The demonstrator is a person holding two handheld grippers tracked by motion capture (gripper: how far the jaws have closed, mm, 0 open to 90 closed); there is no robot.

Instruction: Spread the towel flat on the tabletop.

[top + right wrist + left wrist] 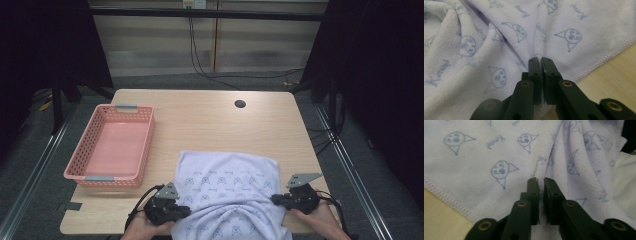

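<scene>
Towel [227, 192]: pale, printed, spread on the table's near half, bunched between my two grippers.
Left gripper [540, 181]: my jaws nearly together, pinching a fold at the towel's left side, hem just beside them.
Right gripper [541, 60]: my jaws clamped on a fold by the right hem.
Done: both edges grabbed, I'd say.
Left: fold or lift not yet made; far half lies flat.
Basket [92, 170]: pink, beyond my left gripper, nothing in it.
Table [210, 120]: bare past the towel.
</scene>
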